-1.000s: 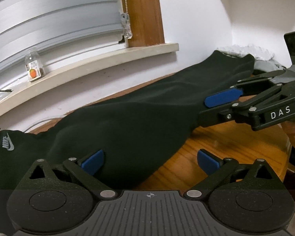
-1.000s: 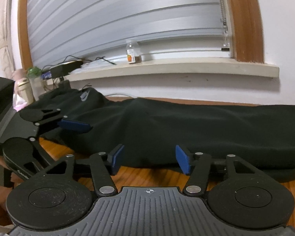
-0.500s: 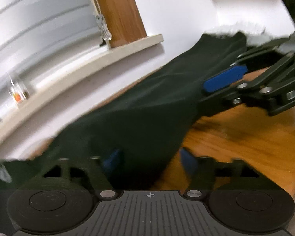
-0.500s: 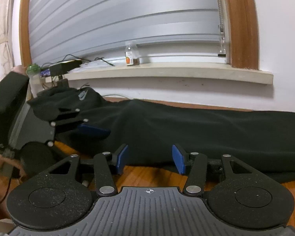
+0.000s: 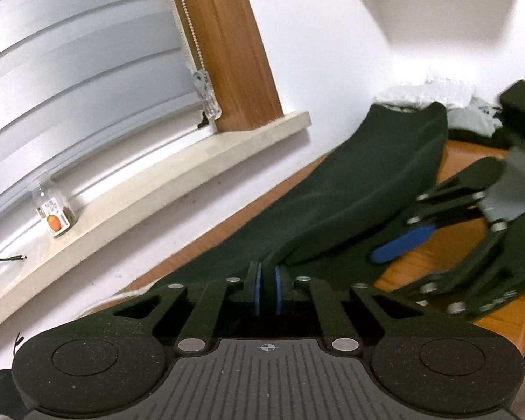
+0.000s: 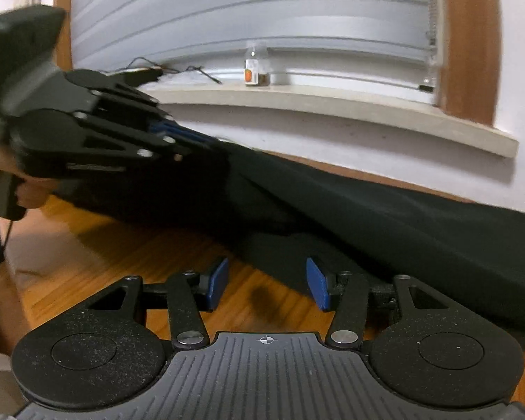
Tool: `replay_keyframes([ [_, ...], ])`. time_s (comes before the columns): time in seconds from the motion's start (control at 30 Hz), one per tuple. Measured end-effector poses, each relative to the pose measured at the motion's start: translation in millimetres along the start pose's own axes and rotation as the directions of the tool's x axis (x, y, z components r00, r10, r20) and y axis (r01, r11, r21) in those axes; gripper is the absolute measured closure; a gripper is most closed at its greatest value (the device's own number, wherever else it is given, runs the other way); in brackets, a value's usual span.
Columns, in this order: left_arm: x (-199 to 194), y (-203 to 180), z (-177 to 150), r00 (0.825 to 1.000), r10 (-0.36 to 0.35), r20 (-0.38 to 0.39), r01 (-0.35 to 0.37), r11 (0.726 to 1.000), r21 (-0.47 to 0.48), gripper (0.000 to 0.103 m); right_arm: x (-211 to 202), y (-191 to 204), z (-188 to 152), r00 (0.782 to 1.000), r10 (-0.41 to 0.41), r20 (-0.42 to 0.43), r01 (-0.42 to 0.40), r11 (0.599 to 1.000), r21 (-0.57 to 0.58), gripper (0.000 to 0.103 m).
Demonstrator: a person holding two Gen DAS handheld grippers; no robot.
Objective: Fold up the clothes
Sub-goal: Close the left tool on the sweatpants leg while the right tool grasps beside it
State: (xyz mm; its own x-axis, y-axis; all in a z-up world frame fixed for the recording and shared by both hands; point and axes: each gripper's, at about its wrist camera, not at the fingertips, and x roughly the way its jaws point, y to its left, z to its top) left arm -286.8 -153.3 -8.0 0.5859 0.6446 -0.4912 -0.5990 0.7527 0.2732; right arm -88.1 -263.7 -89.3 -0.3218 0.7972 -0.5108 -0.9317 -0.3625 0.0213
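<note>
Lying stretched along the wooden bench (image 6: 129, 255) below the windowsill (image 6: 332, 105), the dark garment (image 6: 420, 231) is pinched in your left gripper (image 5: 266, 280) and lifted into a ridge, while your right gripper (image 6: 266, 281) hovers part-open, empty, at its near edge.

The dark green trousers (image 5: 336, 206) stretch long across the wooden bench (image 5: 448, 245) below the window wall. Their near edge is pinched between the closed blue pads of the left hand-held gripper (image 5: 266, 288) and raised into a taut ridge running away from it. Ahead of the right hand-held gripper (image 6: 266, 281), the cloth lies flat, its edge just beyond the parted fingers.
</note>
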Motion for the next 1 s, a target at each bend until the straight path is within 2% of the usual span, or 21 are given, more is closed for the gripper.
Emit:
replay_keyframes([
  [0.1, -3.8, -2.8, -5.0, 1.0, 0.0, 0.005, 0.0, 1.0, -0.03, 0.094, 18.1, -5.2, 19.1, 1.0, 0.005, 0.003, -0.005, 1.0, -0.02, 0.06],
  [0.2, -17.7, -3.0, -18.9, 0.999, 0.047, 0.021, -0.045, 0.997, -0.067, 0.081, 26.1, -14.1, 37.8, 0.999, 0.043, 0.03, -0.044, 0.999, 0.01, 0.063],
  [0.27, -25.9, -2.3, -29.8, 0.997, 0.074, 0.021, -0.071, 0.993, -0.093, 0.057, 26.9, -19.7, 48.1, 0.996, 0.068, 0.055, -0.07, 0.997, 0.04, 0.063],
  [0.33, -28.2, -1.7, -41.3, 0.994, 0.105, 0.007, -0.104, 0.989, -0.103, 0.045, 27.7, -25.0, 56.0, 0.994, 0.083, 0.074, -0.089, 0.993, 0.075, 0.063],
  [0.43, -23.1, -0.4, -52.8, 0.989, 0.144, -0.027, -0.146, 0.985, -0.095, 0.043, 28.4, -27.2, 61.5, 0.992, 0.078, 0.098, -0.087, 0.991, 0.097, 0.064],
  [0.5, -16.6, 1.3, -55.7, 0.981, 0.19, -0.042, -0.192, 0.98, -0.06, 0.043, 29.6, -28.0, 64.9, 0.992, 0.069, 0.102, -0.08, 0.992, 0.101, 0.063],
  [0.53, -15.4, 4.0, -55.3, 0.981, 0.189, -0.039, -0.191, 0.98, -0.049, 0.049, 30.3, -28.4, 66.6, 0.992, 0.066, 0.103, -0.076, 0.992, 0.103, 0.063],
  [0.57, -14.2, 6.7, -54.9, 0.981, 0.189, -0.035, -0.19, 0.981, -0.038, 0.067, 31.2, -28.9, 67.9, 0.993, 0.06, 0.103, -0.07, 0.992, 0.102, 0.063],
  [0.6, -13.4, 9.8, -54.3, 0.982, 0.186, -0.031, -0.187, 0.982, -0.03, 0.077, 32.2, -29.5, 68.9, 0.993, 0.053, 0.102, -0.063, 0.993, 0.099, 0.064],
  [0.67, -20.2, 22.0, -46.5, 0.987, 0.158, -0.011, -0.158, 0.985, -0.07, 0.085, 33.1, -30.7, 67.9, 0.994, 0.044, 0.099, -0.053, 0.994, 0.093, 0.064],
  [0.83, -35.1, 50.3, -29.7, 0.994, 0.107, 0.026, -0.103, 0.986, -0.131, 0.087, 30.1, -35.0, 64.4, 0.994, 0.044, 0.104, -0.053, 0.995, 0.084, 0.064],
  [1.0, -31.6, 74.3, -23.1, 0.999, 0.033, 0.015, -0.029, 0.978, -0.205, 0.087, 24.2, -36.2, 54.8, 0.995, 0.054, 0.086, -0.059, 0.996, 0.063, 0.064],
])
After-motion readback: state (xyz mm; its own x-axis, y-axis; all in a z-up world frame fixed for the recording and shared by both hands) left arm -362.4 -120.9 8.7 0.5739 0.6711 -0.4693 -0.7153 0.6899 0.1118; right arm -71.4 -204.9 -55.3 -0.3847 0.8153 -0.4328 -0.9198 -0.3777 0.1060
